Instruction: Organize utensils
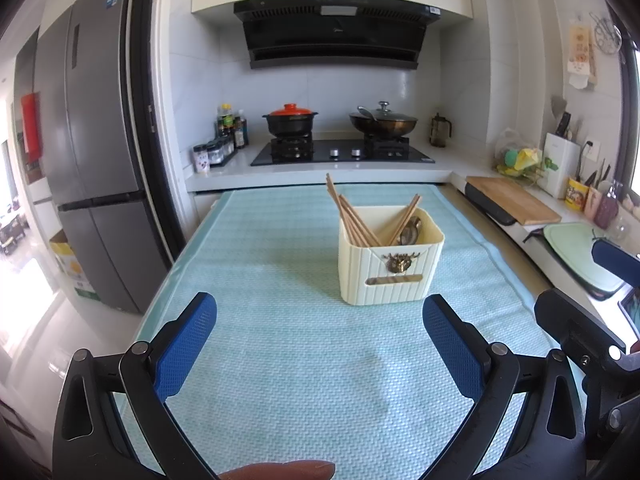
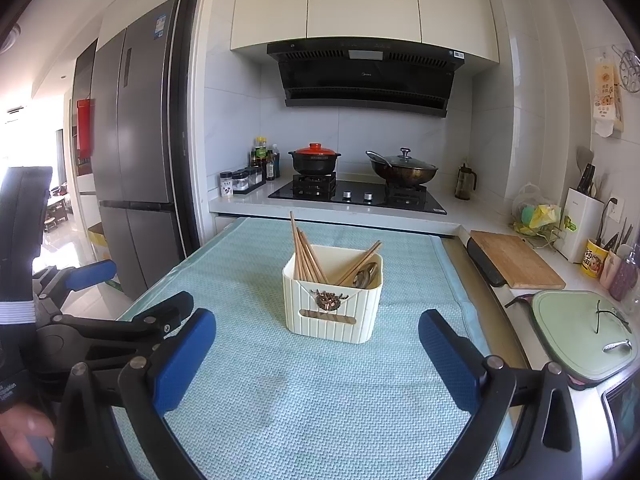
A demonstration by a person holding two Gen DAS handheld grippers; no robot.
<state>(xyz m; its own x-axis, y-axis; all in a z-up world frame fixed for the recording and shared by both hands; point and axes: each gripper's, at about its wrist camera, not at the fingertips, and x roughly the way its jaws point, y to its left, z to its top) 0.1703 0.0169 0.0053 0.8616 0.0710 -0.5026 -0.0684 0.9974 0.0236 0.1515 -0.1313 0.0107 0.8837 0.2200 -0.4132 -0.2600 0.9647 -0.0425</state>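
I see one pale green mat [image 1: 280, 360] filling the lower centre of both views, its far edge meeting the counter under the hob. On it stands one cream utensil holder [image 1: 390, 264], centre-right of the left wrist view and dead centre of the right wrist view [image 2: 334, 304]. Bare mat lies all round it, widest in the near foreground.

My left gripper [image 1: 320, 344] sits at the bottom of its frame with both blue pads spread wide, nothing between them. My right gripper [image 2: 316, 354] is spread wide too and holds nothing. Each gripper shows partly at the other frame's edge, cut off.

Two pots stand on the hob, upper centre: one with an orange lid [image 1: 291, 111], one wok with a glass lid [image 1: 383, 120].

Inside the holder, a bundle of wooden chopsticks [image 1: 348, 216] leans left and a few more lean right; they overlap, so I cannot count them. At least one metal spoon [image 1: 412, 230] lies low on the right, mostly hidden by the wall.
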